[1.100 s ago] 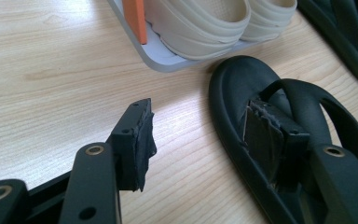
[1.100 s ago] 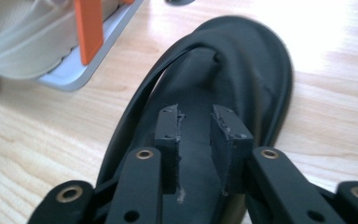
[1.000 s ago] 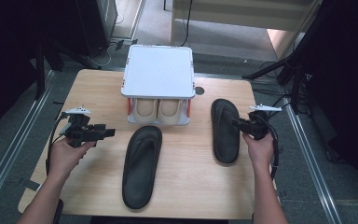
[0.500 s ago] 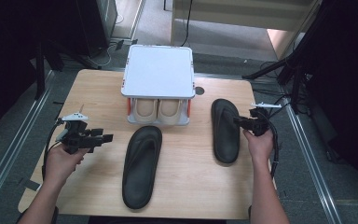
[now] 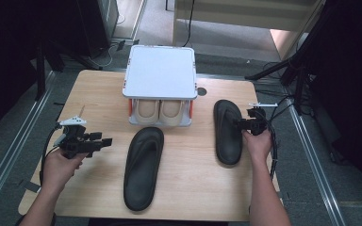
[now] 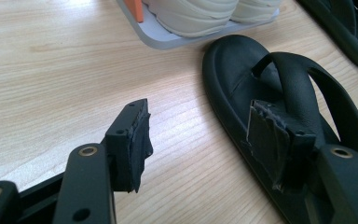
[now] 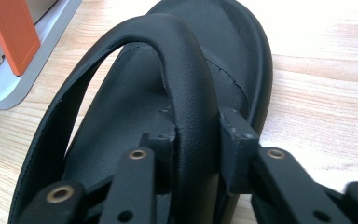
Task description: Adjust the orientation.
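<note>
Since the earlier frames, the right hand-held gripper (image 5: 242, 124) has sunk a little toward the black sandal (image 5: 228, 131) at the right of the high view, and its jaws have just been closing; the left hand-held gripper (image 5: 104, 141) has barely shifted. In the right gripper view that right hand-held gripper (image 7: 196, 130) straddles the sandal's strap (image 7: 186, 84), one pad on each side of it and both against it, so the jaws, partly closed, have hold of the strap. This sandal lies flat on the counter (image 5: 99, 94) in the centre right of the high view, its long axis running from the upper to the lower part of the frame, toe end toward the white shoe rack (image 5: 160, 70) side. The right hand (image 5: 258, 143) sits at the sandal's right edge, forearm rising from the bottom of the frame, the hand-held gripper pointing left across the sandal.

The second black sandal (image 5: 144, 165) lies in the lower middle, long axis likewise up and down the frame, leaning slightly to the right at its top. The left hand-held gripper hovers to its left, apart from it, pointing right toward it, jaws wide apart and empty. In the left gripper view this sandal (image 6: 279, 93) lies partly behind the right-hand jaw. The left hand (image 5: 63, 165) grips from below, forearm entering at the lower left.
</note>
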Action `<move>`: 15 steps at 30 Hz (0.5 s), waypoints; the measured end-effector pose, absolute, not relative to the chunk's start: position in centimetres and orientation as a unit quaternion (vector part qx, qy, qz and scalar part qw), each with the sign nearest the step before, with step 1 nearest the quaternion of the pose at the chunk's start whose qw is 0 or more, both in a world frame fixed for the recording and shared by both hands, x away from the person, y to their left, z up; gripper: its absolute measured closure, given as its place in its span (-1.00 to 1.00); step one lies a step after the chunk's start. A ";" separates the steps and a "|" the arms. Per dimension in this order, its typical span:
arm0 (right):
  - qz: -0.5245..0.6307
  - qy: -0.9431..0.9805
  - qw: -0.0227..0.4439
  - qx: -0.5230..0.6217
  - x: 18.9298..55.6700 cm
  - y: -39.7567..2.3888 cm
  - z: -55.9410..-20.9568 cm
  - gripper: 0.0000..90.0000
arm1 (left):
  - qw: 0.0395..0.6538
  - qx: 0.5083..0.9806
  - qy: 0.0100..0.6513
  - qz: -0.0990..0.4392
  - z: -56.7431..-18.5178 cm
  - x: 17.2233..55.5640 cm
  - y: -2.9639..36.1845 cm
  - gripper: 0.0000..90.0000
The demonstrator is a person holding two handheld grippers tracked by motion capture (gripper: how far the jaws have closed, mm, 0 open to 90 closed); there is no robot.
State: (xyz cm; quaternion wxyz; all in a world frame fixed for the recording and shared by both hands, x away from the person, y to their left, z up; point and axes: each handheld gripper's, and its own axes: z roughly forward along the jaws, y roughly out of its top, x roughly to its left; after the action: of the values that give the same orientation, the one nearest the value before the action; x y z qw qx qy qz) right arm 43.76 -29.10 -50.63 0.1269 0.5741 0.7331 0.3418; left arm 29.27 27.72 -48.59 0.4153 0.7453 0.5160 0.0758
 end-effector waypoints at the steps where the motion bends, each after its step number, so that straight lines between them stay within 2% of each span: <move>1: 0.338 0.734 0.128 0.575 43.8 -29.0 -50.6 0.59 | 0.414 0.746 0.516 0.076 -48.6 29.3 27.7 -0.12; 15: 0.337 0.727 0.113 0.588 43.8 -28.9 -50.0 0.60 | 0.415 0.745 0.517 0.076 -48.7 29.3 27.7 -0.12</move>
State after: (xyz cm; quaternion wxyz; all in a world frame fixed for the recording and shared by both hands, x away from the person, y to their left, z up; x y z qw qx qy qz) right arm 43.78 -28.86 -49.97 0.1126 0.5884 0.7265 0.3366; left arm 29.31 27.75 -48.65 0.4150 0.7449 0.5168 0.0759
